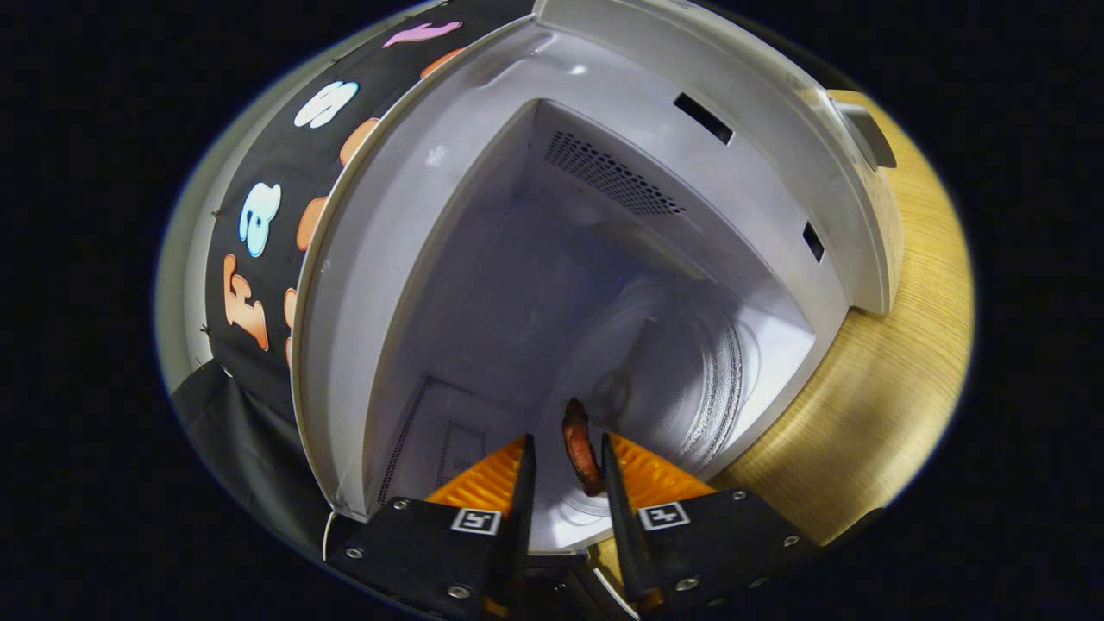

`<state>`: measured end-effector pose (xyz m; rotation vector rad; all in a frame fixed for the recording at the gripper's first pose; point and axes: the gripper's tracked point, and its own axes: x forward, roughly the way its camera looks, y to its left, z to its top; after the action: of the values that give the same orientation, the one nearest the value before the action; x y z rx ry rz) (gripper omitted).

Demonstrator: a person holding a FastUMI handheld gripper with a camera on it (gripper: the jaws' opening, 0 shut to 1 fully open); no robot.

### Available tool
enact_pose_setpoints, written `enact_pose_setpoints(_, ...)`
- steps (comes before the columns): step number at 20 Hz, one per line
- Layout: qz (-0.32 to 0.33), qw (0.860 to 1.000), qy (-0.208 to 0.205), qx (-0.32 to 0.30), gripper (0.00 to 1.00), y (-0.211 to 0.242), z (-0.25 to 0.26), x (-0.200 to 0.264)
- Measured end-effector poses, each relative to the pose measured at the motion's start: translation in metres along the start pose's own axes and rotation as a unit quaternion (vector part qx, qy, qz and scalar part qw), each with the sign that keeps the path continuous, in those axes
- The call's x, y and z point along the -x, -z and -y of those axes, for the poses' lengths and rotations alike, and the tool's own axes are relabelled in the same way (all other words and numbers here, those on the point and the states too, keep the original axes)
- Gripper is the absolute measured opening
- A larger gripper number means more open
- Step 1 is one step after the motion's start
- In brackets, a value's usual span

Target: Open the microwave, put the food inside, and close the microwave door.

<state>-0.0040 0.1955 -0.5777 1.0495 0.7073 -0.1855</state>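
The white microwave stands open, and I look straight into its pale cavity at a rolled angle. A glass turntable lies on the cavity floor. A thin brown piece of food sits between my fingertips, edge-on, over the near rim of the turntable. It lies against one finger, with a clear gap to the other finger. My gripper is open, its tips just inside the cavity mouth. Whether the food rests on the turntable I cannot tell.
A light wooden table carries the microwave. The cavity's back wall has a patch of vent holes. Two dark latch slots cut the front frame. Black booth cloth hangs beside the microwave.
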Motion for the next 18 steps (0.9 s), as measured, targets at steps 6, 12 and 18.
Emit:
enact_pose_setpoints(6,-0.026,0.999,-0.013,0.046,0.85,-0.015,-0.003,0.053)
enact_pose_setpoints(12,-0.071,0.991,-0.033,0.108,0.92,-0.013,-0.028,0.139)
enact_pose_setpoints(18,-0.096,0.971,-0.097,0.198,0.93,0.006,-0.105,0.233)
